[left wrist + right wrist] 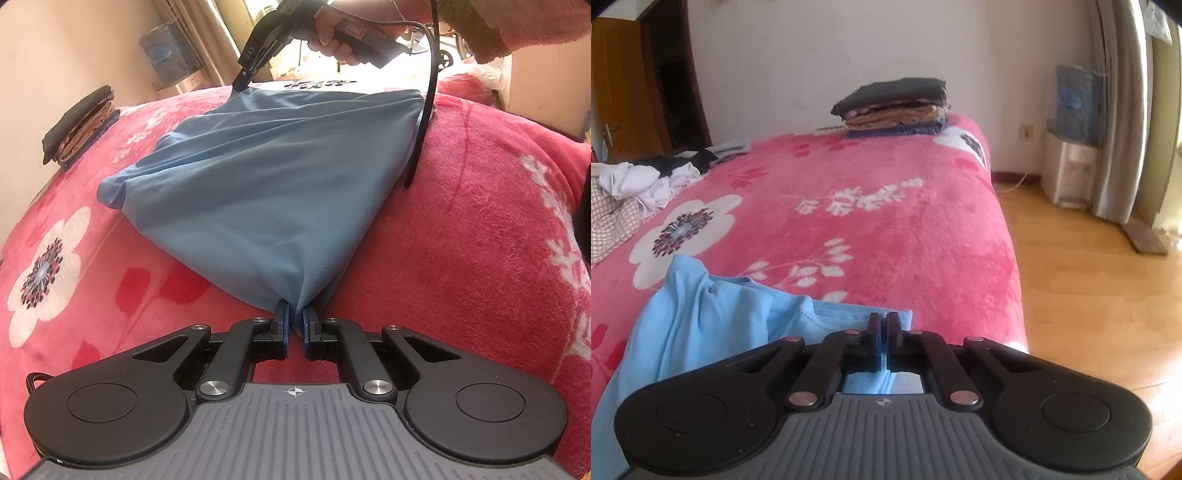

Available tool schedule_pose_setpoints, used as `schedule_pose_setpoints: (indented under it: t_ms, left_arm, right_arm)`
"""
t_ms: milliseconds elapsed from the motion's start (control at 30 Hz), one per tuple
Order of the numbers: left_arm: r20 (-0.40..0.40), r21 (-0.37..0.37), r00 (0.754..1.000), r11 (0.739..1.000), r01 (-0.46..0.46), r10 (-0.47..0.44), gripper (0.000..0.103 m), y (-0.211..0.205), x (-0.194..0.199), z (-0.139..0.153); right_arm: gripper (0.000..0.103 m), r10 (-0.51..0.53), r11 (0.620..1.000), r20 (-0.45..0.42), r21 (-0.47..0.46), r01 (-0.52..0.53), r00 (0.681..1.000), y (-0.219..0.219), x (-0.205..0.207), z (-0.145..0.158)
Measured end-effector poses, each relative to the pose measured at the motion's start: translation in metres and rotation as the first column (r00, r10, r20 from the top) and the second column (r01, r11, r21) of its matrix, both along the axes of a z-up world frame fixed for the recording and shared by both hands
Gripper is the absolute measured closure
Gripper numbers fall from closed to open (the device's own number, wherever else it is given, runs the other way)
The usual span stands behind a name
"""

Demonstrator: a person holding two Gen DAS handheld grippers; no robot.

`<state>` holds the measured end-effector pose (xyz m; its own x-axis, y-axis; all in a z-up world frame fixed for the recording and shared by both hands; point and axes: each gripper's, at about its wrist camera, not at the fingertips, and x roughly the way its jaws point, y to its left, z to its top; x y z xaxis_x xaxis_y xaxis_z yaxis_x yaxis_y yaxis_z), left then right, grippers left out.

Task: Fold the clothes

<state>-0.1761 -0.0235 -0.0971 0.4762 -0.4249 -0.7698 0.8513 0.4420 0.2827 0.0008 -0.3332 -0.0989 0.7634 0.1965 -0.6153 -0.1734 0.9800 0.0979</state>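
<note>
Blue garment (pixel 266 177): mid-fold, pinched by left tongs (pixel 294 321) and right tongs (pixel 884 332); folded stack (pixel 897 107) beyond; unfolded heap (pixel 646 177) remains.

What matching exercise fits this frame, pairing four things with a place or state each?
Things:
1. blue shirt
2. folded stack
3. unfolded pile
4. blanket

Places or states:
A. loose heap at the bed's far left edge, in the right wrist view
B. pink with white flowers, covering the bed
C. pinched at two corners by the left gripper and the right gripper
D. neat, dark piece on top, at the far end of the bed

Pairs: 1-C, 2-D, 3-A, 4-B
</note>
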Motion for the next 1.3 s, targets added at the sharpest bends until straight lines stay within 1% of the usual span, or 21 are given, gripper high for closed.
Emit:
schedule_pose_setpoints:
  t_ms: [100,167,233,367,433,500,567,600,667,700,800,900,1033,1133,1167,1200,1300]
  left_arm:
    - [0.001,-0.002,1.000,1.000,0.000,0.000,0.098,0.000,0.000,0.000]
    - [0.002,-0.002,1.000,1.000,0.001,-0.001,0.098,0.000,0.000,-0.001]
    - [0.001,-0.002,1.000,1.000,0.001,-0.001,0.098,0.000,0.000,0.000]
    - [0.003,-0.001,1.000,1.000,0.002,-0.002,0.098,0.000,0.000,-0.001]
    - [0.005,-0.001,1.000,1.000,0.004,-0.004,0.098,0.000,-0.001,-0.001]
    - [0.004,-0.002,1.000,1.000,0.005,-0.005,0.098,0.001,-0.001,-0.001]
    - [0.004,-0.003,1.000,1.000,0.006,-0.006,0.098,0.001,-0.001,0.000]
    - [0.004,-0.004,1.000,1.000,0.006,-0.006,0.098,0.001,-0.001,0.000]
    - [0.004,-0.005,1.000,1.000,0.007,-0.007,0.098,0.001,-0.001,0.000]
    - [0.004,-0.005,1.000,1.000,0.008,-0.008,0.098,0.001,-0.001,0.000]
    - [0.003,-0.011,1.000,1.000,0.010,-0.010,0.098,0.002,0.000,0.000]
    - [0.001,-0.016,1.000,1.000,0.012,-0.012,0.098,0.003,0.001,0.000]
    - [0.004,-0.018,1.000,1.000,0.014,-0.014,0.098,0.003,0.001,0.000]
    - [0.006,-0.019,1.000,1.000,0.015,-0.014,0.097,0.003,0.000,0.000]
    - [0.007,-0.018,1.000,1.000,0.015,-0.015,0.097,0.003,0.000,0.000]
    - [0.008,-0.017,1.000,1.000,0.016,-0.016,0.097,0.003,0.000,0.000]
    - [0.020,-0.010,1.000,1.000,0.024,-0.023,0.097,0.003,-0.001,0.000]
  right_arm:
    - [0.102,-0.012,1.000,0.038,-0.013,0.013,0.999,-0.001,-0.002,0.004]
    - [0.102,-0.035,0.999,0.066,-0.003,0.035,0.997,-0.004,-0.004,0.006]
    - [0.102,-0.043,0.999,0.074,-0.007,0.043,0.996,-0.004,-0.003,0.005]
    - [0.102,-0.045,0.998,0.059,-0.040,0.048,0.997,-0.001,0.004,-0.008]
    - [0.102,-0.055,0.997,0.033,-0.060,0.057,0.998,-0.001,0.010,-0.020]
    - [0.099,-0.082,0.997,0.019,-0.014,0.082,0.996,-0.006,0.011,-0.022]
    - [0.097,-0.150,0.988,0.008,0.024,0.150,0.989,-0.015,0.008,-0.014]
    - [0.094,-0.179,0.983,-0.001,0.046,0.179,0.984,-0.020,0.005,-0.009]
    - [0.090,-0.210,0.972,0.001,0.109,0.208,0.978,-0.034,-0.009,0.004]
    - [0.090,-0.212,0.970,0.003,0.123,0.210,0.977,-0.038,-0.019,0.011]
    - [0.089,-0.191,0.970,0.003,0.155,0.188,0.982,-0.046,-0.058,0.031]
    - [0.089,-0.130,0.973,-0.044,0.185,0.136,0.990,-0.043,-0.099,0.040]
    - [0.089,-0.065,0.982,-0.141,0.165,0.088,0.988,-0.025,-0.147,0.037]
    - [0.084,-0.064,0.978,-0.224,0.181,0.106,0.972,-0.016,-0.173,0.027]
    - [0.079,-0.073,0.975,-0.242,0.188,0.121,0.967,-0.015,-0.179,0.024]
    - [0.078,-0.083,0.971,-0.261,0.195,0.136,0.962,-0.014,-0.186,0.021]
    - [0.077,-0.108,0.953,-0.283,0.243,0.180,0.953,-0.015,-0.200,0.015]
